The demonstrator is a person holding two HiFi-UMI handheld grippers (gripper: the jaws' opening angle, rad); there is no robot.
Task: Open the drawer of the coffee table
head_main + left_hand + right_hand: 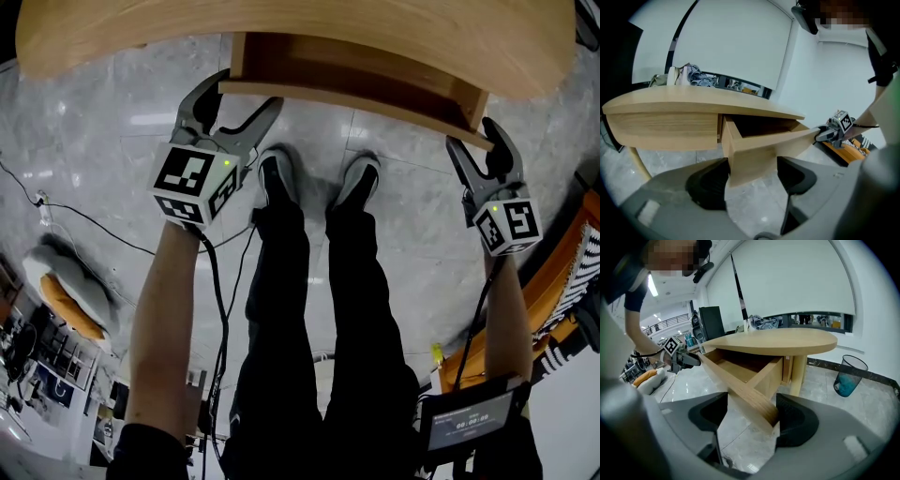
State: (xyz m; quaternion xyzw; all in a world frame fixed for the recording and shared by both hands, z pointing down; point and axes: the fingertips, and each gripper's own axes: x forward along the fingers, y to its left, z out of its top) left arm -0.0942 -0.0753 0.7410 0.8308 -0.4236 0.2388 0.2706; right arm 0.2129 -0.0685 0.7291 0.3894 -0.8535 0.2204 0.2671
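Observation:
The round wooden coffee table [281,28] has its drawer [356,80] pulled out towards me. My left gripper [234,98] straddles the left end of the drawer front [764,145]. In the left gripper view its jaws [752,180] stand wide, with the corner of the front between the pads and no clear press on it. At the right end of the drawer front [740,385], my right gripper [478,136] has that end lying between its pads [752,420] and against the right pad. The inside of the drawer looks empty.
My legs and shoes [309,178] stand on the grey marble floor right below the drawer. A black cable [94,225] trails across the floor at the left. A wire waste bin [848,376] stands beyond the table leg [797,373]. Orange wooden furniture [562,281] is at the right.

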